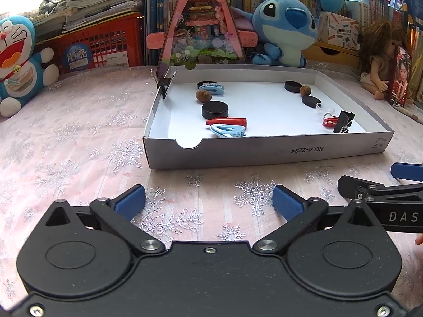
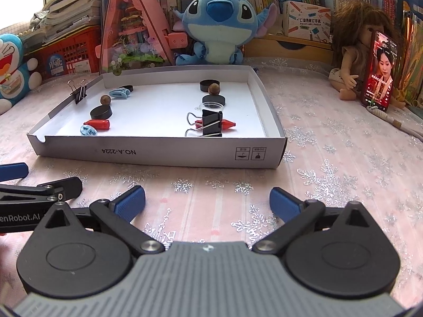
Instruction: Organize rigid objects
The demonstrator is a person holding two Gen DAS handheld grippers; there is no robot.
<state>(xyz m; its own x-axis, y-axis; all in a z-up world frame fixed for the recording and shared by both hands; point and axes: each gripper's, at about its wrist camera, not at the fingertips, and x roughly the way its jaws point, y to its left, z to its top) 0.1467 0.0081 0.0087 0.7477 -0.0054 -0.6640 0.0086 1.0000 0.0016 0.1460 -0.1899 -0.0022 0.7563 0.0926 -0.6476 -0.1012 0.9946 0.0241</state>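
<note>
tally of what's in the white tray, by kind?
Black pucks: 4
Blue clips: 2
Brown balls: 2
Red pieces: 2
Black binder clips: 2, one lying inside, one clipped on the white tray wall
Clear small piece: 1
Total: 13

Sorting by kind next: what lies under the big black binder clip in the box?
A red cone-shaped piece lies under the binder clip, its ends poking out on either side; its middle is covered.
</note>
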